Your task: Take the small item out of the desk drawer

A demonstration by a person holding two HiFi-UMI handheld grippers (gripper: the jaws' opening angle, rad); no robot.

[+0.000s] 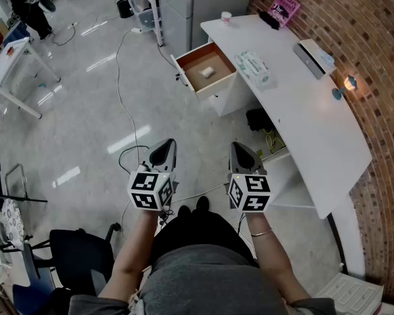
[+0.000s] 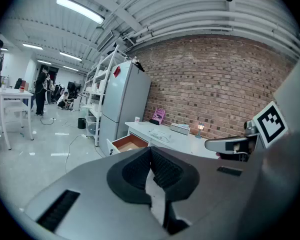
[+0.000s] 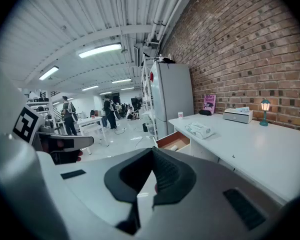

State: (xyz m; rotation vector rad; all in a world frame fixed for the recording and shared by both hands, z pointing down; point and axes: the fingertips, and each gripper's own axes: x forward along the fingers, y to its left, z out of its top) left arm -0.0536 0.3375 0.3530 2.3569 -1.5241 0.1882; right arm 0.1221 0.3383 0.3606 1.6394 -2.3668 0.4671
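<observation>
At the near left, the left gripper (image 1: 163,152) hangs over the floor (image 1: 85,110), its fingers clenched on nothing. Farther off and slightly right, the table's drawer (image 1: 218,62) stands pulled open. The small white item (image 1: 207,71) lies inside it, well apart from both grippers. The right gripper (image 1: 242,153) is level with the left, its fingers also pressed together and empty. The white table (image 1: 315,117) runs along the right, with a tissue pack (image 1: 253,68) near the drawer.

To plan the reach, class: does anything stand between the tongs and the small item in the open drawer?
Nothing visible. The drawer is open, the small white item lies uncovered inside; only floor with a cable separates it from the left tongs and right tongs.
</observation>
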